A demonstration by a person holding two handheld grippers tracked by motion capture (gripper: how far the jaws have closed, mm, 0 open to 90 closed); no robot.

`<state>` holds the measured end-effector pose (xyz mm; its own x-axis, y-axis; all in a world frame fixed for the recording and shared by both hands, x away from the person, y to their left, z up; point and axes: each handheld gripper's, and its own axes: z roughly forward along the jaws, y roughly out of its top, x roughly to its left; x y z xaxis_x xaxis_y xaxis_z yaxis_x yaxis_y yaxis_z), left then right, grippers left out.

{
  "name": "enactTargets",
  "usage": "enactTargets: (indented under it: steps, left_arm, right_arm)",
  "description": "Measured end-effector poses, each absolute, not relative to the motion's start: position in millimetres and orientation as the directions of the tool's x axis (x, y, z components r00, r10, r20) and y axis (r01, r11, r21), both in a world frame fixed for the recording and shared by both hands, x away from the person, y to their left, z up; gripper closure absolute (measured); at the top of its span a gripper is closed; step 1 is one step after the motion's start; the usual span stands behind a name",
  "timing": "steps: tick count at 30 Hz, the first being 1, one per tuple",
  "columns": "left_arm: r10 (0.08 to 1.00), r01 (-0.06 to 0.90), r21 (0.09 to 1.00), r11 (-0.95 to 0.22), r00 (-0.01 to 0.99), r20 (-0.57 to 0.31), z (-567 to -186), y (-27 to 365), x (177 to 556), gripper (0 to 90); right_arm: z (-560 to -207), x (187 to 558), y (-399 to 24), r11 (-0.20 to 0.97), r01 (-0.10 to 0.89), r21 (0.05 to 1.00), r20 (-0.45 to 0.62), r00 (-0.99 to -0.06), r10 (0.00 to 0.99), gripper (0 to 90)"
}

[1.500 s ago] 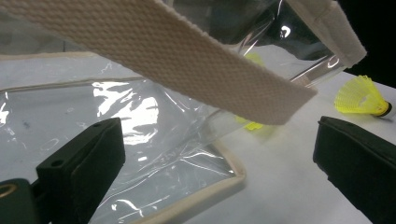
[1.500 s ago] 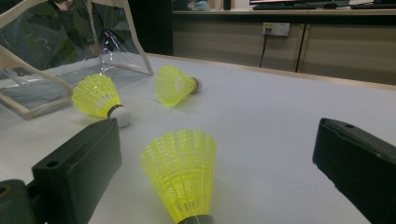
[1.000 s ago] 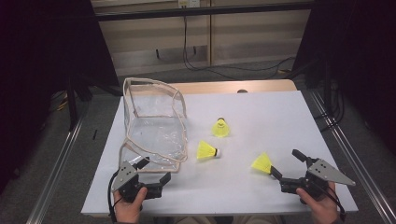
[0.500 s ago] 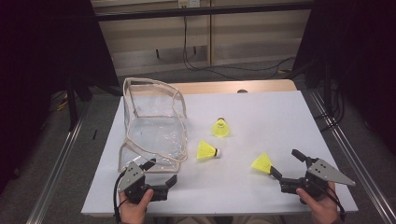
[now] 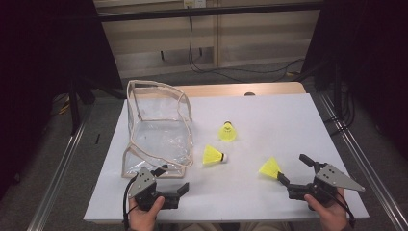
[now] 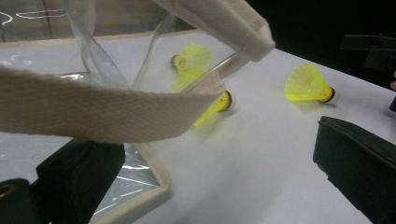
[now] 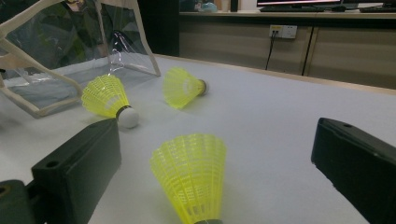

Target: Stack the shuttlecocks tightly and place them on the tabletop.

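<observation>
A clear bag with beige trim (image 5: pixel 159 126) stands open at the table's left. Three yellow shuttlecocks lie on the white table: one far (image 5: pixel 227 132), one in the middle (image 5: pixel 213 155), one near right (image 5: pixel 270 168). My left gripper (image 5: pixel 172 179) is open at the bag's near corner. In the left gripper view (image 6: pixel 219 177) a beige strap (image 6: pixel 93 112) hangs across just above its left jaw. My right gripper (image 5: pixel 295 169) is open, and the near shuttlecock (image 7: pixel 191 172) lies just ahead between its jaws (image 7: pixel 215 177), skirt pointing away.
The white table top (image 5: pixel 288 120) is bounded by metal rails (image 5: pixel 358 159) at both sides. In the right gripper view, the other two shuttlecocks (image 7: pixel 109 98) (image 7: pixel 182 87) lie between me and the bag (image 7: pixel 70 46). A low cabinet with cables stands beyond the table.
My left gripper has slid right and slightly forward to the bag's near corner. The right gripper and the shuttlecocks have stayed put.
</observation>
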<state>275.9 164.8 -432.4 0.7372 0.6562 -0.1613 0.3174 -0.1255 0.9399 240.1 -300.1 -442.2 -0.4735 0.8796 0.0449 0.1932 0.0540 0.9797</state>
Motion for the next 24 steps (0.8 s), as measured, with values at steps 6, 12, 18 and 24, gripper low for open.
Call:
enactTargets:
  steps: [6, 12, 18, 24]
  left_arm:
    - [0.66, 0.335, 0.935, -0.118, 0.73, -0.178, -432.8, 161.3, 275.0, 1.6]
    - [0.649, 0.353, 0.924, -0.146, 0.739, -0.179, -435.5, 160.3, 274.2, 2.4]
    - [0.631, 0.362, 0.919, -0.158, 0.752, -0.188, -437.5, 155.6, 274.5, 3.1]
    - [0.624, 0.364, 0.917, -0.166, 0.759, -0.188, -437.4, 150.8, 275.8, 3.0]
  right_arm:
    - [-442.2, 239.8, -300.6, 0.053, 0.193, 0.98, 0.046, -0.474, 0.879, 1.3]
    - [-442.0, 239.6, -301.3, 0.052, 0.19, 0.98, 0.045, -0.475, 0.879, 1.3]
    - [-441.8, 239.7, -300.7, 0.052, 0.187, 0.981, 0.044, -0.476, 0.878, 1.3]
    - [-442.0, 239.7, -299.8, 0.051, 0.19, 0.98, 0.046, -0.476, 0.878, 1.3]
